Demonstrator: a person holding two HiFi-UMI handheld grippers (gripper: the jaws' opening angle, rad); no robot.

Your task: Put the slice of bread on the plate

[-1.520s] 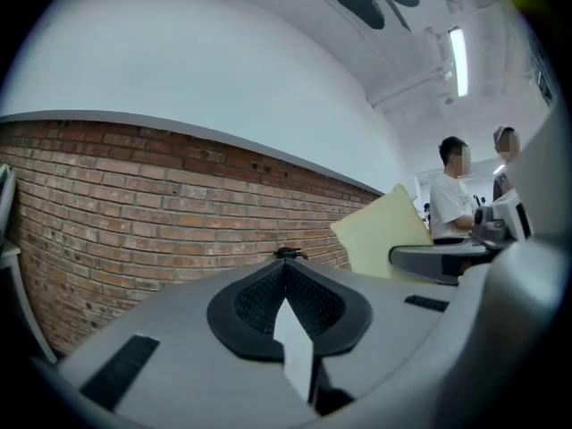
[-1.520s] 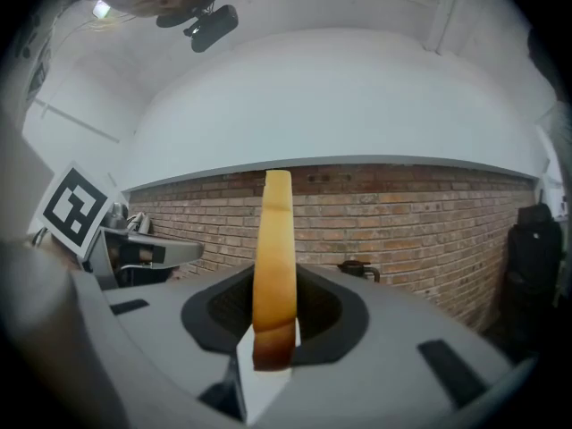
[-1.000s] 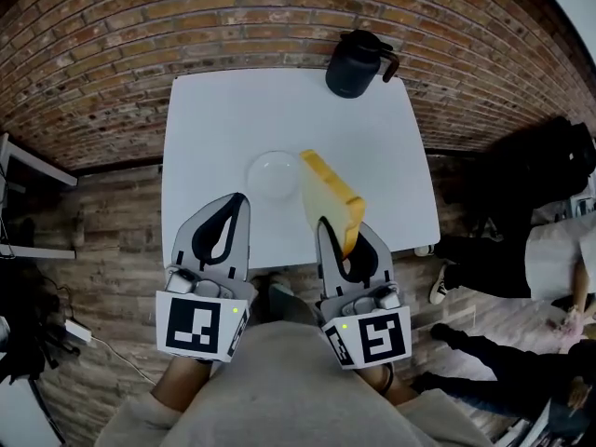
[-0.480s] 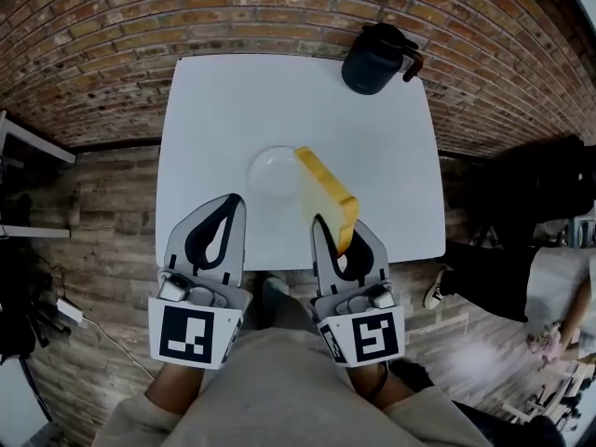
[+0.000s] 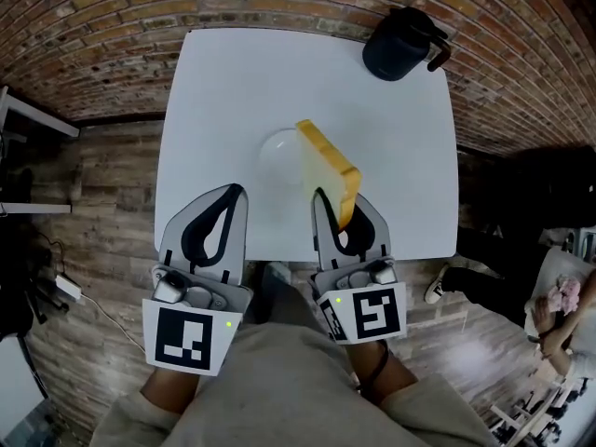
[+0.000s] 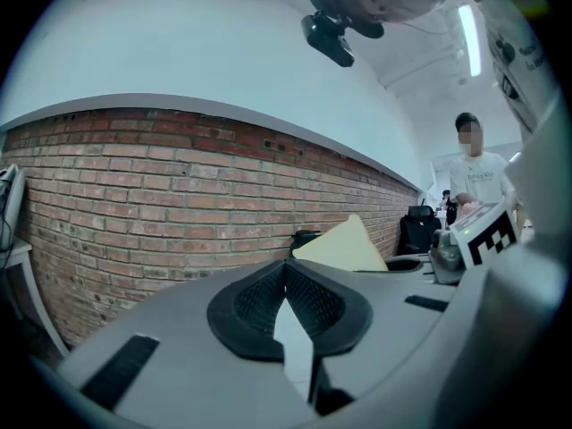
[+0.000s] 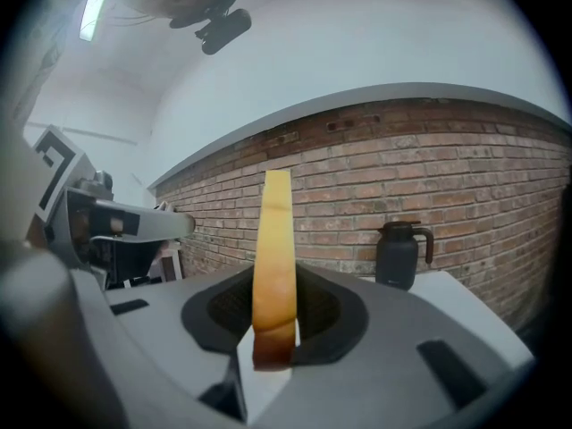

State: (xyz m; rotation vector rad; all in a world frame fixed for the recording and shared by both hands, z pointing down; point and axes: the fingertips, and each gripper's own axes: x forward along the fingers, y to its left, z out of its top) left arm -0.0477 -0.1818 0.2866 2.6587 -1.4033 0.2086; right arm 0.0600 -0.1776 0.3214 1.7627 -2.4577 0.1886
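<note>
Right now the right tool (image 5: pixel 343 214) is clamped on the slice of bread (image 5: pixel 326 166), nipping it by 1 lower corner, so the slice stands on edge and leans out over the right side of the plate (image 5: pixel 268 152). From above, the slice covers the plate's right rim; I judge it to be held above the plate, not resting on it.

To do this step well, the slice should come further toward the plate's middle before it goes down, since a drop from here would likely leave it half off the rim. It should also be tipped so its broad face meets the plate, and let go only once it rests there. The grip is small for so tall a slice, so slow tilting is safer.

The left tool (image 5: pixel 235 198) sits nearer the person than the plate, pads together and empty. The dark jug (image 5: pixel 400 40) stands well beyond the plate on the white desk (image 5: pixel 214 91).
</note>
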